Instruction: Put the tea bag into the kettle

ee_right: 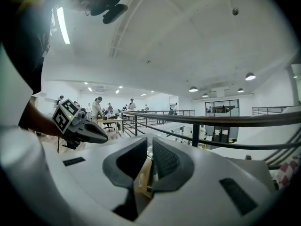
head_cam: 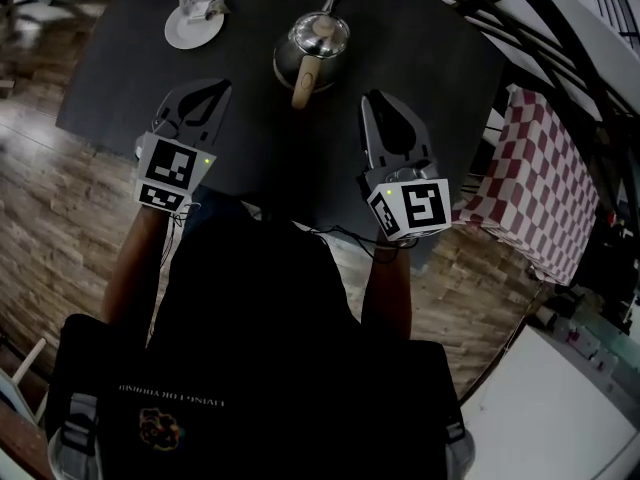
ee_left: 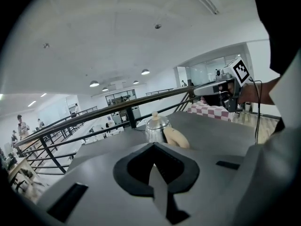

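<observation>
1. Where the tabletop [head_cam: 430, 58] lies bare around the kettle [head_cam: 312, 46], we log open room; both grippers hover by its near edge.
2. Tea bag [head_cam: 205, 8]: on the saucer [head_cam: 188, 34], far left, well apart from the kettle.
3. Left gripper [ee_left: 153, 147]: jaws together, empty.
4. Right gripper [ee_right: 149, 145]: narrow gap, gripping nothing; we see the kettle's handle [ee_right: 142, 175] beyond it.
</observation>
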Tool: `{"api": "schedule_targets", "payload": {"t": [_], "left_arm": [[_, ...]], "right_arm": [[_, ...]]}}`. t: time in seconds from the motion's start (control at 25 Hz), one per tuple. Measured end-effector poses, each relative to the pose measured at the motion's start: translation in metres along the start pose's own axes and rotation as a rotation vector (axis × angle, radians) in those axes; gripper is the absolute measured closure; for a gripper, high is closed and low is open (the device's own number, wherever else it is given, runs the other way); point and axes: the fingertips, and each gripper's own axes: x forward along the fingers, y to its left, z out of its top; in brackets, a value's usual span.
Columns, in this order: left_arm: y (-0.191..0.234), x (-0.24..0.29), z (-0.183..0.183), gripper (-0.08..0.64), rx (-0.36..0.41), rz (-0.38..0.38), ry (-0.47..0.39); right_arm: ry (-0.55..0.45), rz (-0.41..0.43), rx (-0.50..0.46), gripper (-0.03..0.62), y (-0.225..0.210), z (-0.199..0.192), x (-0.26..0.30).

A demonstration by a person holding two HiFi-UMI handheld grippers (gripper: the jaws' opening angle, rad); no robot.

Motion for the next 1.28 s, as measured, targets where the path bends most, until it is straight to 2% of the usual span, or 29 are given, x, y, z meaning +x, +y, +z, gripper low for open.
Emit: {"api": "schedule_targets", "payload": {"t": [0.2,0.44,0.76,1.0,1.28], "left_arm": [[-0.051,-0.017,0.003,0.555,-0.008,-0.059,-0.004],[-0.090,-0.046,0.004,0.555,0.016,-0.151,-0.027],[-0.093,-0.109,-0.026,0.555,0.025,-0.217,-0.017],[-0.089,-0.157,-0.055,0.555,0.018,-0.223,-0.034],[-0.097,-0.193,-0.078,0.555,0.021,-0.245,-0.061]], "right_arm": [[-0.012,0.008,0.037,0.554,0.017,0.003,-0.040],[0.006,0.003,0.111,0.554,0.063,0.001,-0.073],[0.074,-0.034,0.222,0.571,0.145,-0.013,-0.088],[0.082,-0.036,0.218,0.574,0.212,-0.018,-0.092],[0.074,-0.099,0.194,0.575,0.249,-0.026,-0.116]]}}
